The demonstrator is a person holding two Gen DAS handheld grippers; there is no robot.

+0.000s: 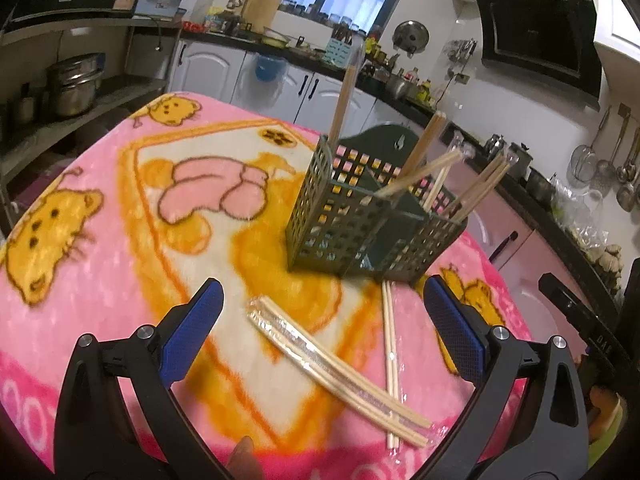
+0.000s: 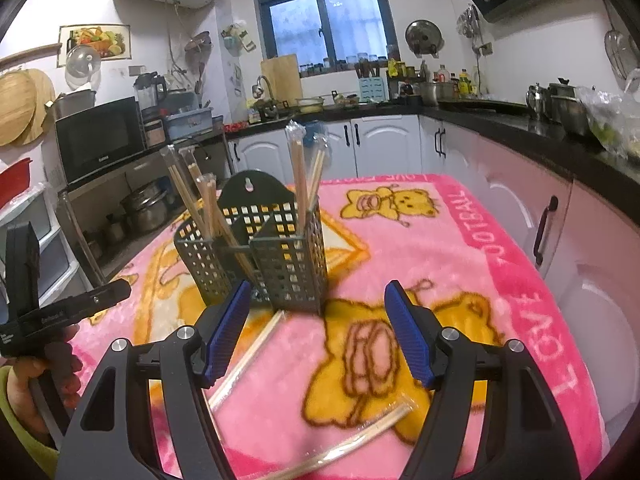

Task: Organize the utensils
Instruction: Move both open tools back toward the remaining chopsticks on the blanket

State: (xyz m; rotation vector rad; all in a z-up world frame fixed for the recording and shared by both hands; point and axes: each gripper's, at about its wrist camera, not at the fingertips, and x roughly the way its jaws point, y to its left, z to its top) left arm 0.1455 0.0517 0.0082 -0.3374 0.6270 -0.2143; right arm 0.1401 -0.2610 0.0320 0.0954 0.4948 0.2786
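A dark green perforated utensil holder (image 1: 360, 220) stands on the pink cartoon blanket (image 1: 100, 280), with several wrapped chopstick pairs (image 1: 424, 172) upright in it. Two wrapped chopstick pairs lie on the blanket: one (image 1: 336, 364) slanted between my left fingers, one (image 1: 390, 360) crossing it. My left gripper (image 1: 324, 320) is open and empty above them. In the right wrist view the holder (image 2: 260, 248) stands just beyond my open, empty right gripper (image 2: 318, 320); one loose pair (image 2: 248, 360) lies below its left finger and another (image 2: 352, 440) near the bottom edge.
Kitchen counters and white cabinets (image 2: 380, 148) run behind and to the right of the table. A shelf with a microwave (image 2: 100, 136) and pots stands at the left. The other hand-held gripper (image 2: 40, 304) shows at the left edge of the right wrist view.
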